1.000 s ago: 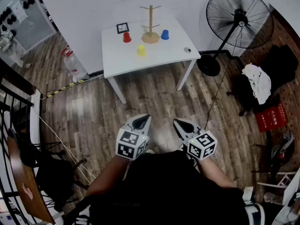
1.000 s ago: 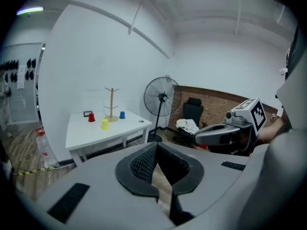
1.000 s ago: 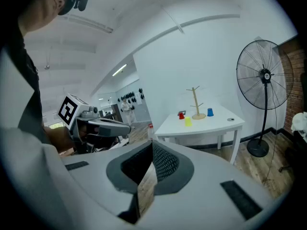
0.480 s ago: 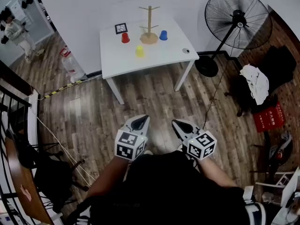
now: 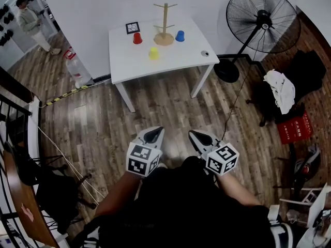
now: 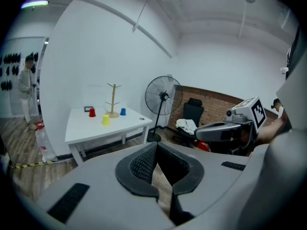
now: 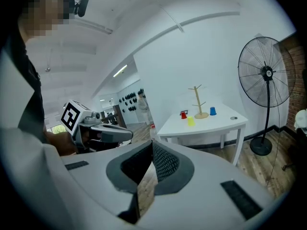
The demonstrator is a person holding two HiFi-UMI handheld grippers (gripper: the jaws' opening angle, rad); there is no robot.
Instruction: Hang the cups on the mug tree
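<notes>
Red cup (image 5: 137,37), yellow cup (image 5: 153,52) and blue cup (image 5: 180,35) are grouped round the mug tree (image 5: 164,25) on the white table (image 5: 134,68), well apart from the left gripper (image 5: 154,132) and right gripper (image 5: 195,135), both closed and empty. Open wooden floor (image 5: 160,107) is seen between; a fan (image 5: 261,19) is placed beside the table's right edge.

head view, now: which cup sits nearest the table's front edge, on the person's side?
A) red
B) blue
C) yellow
C: the yellow cup stands in front of the mug tree, toward the near edge of the table, while the red cup and the blue cup sit farther back, one on each side of the tree's base.
</notes>
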